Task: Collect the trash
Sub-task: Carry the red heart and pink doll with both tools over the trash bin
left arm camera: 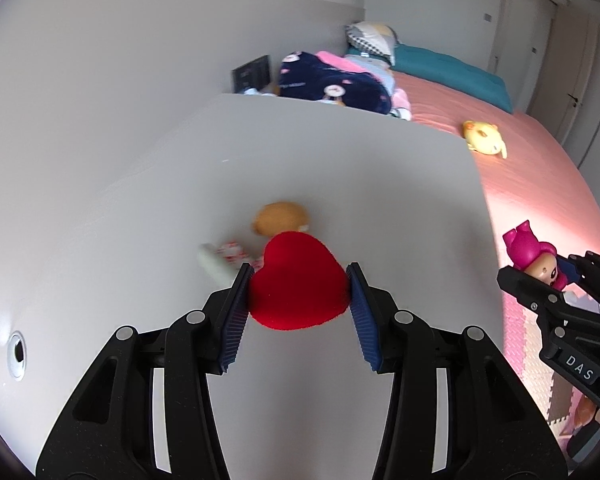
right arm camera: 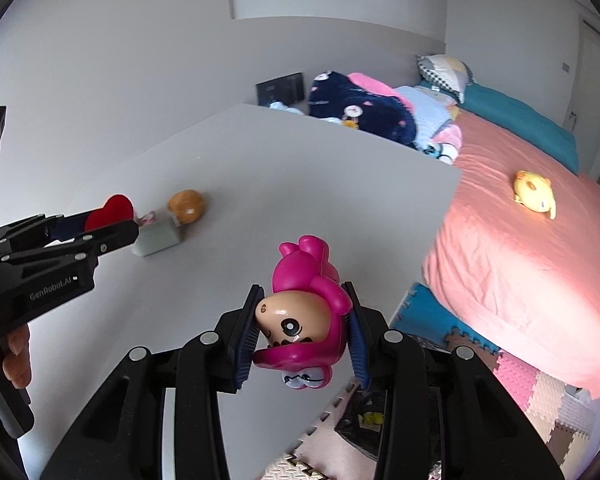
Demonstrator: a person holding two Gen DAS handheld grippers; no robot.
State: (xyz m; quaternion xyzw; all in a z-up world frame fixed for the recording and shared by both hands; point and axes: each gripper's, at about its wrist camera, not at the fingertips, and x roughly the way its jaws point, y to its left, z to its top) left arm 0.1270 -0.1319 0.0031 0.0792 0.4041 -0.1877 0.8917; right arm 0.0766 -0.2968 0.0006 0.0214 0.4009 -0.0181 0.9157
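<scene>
My left gripper is shut on a red plush heart, held above the white table. The right wrist view shows the same left gripper with the heart at the far left. My right gripper is shut on a pink-haired doll, head down, over the table's near edge. From the left wrist view the doll shows at the right, gripped by the right gripper. On the table lie an orange round toy, a grey-green box and a red-and-white wrapper.
A bed with a salmon cover stands right of the table, with a yellow plush on it and piled blankets and pillows at its head. Foam floor mats lie below. A cable hole is in the table's left part.
</scene>
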